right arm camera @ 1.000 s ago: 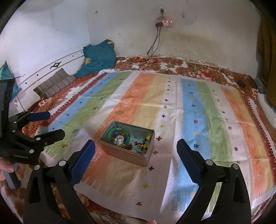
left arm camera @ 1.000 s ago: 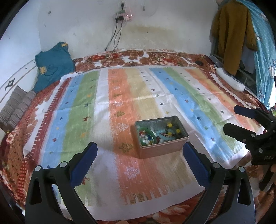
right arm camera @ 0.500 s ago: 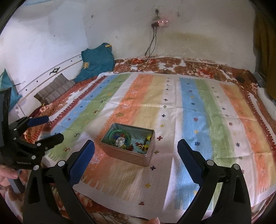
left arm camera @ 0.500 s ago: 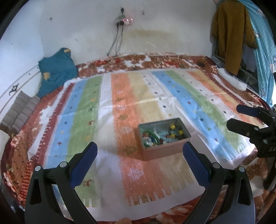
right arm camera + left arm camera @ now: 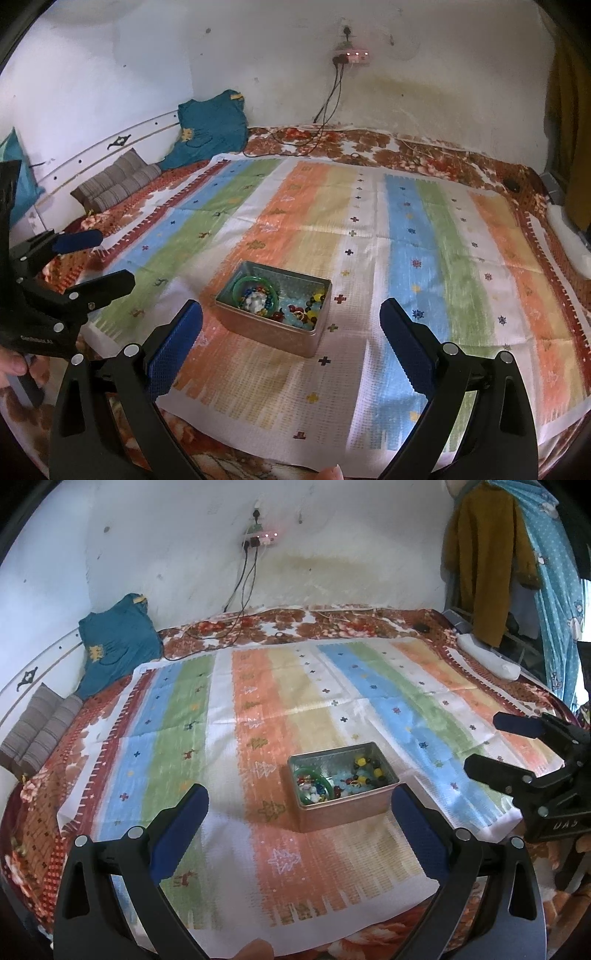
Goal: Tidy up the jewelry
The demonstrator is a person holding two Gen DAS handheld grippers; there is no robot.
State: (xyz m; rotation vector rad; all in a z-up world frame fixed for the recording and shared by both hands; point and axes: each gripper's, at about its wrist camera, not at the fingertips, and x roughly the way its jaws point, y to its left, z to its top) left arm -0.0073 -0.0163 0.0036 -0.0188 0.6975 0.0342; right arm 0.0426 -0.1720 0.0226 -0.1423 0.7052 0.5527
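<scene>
A rectangular metal tin stands open on a striped cloth. It holds a green bangle and several coloured beads. My left gripper is open and empty above the near edge of the cloth, short of the tin. My right gripper is open and empty, also short of the tin. The right gripper shows at the right of the left wrist view. The left gripper shows at the left of the right wrist view.
The striped cloth covers a floral bedspread. A teal cushion and striped pillows lie far left. Cables hang from a wall socket. Clothes hang at the right.
Both grippers have pulled back and risen a little, so the tin looks smaller and more of the wall shows. Both stay open and empty.
</scene>
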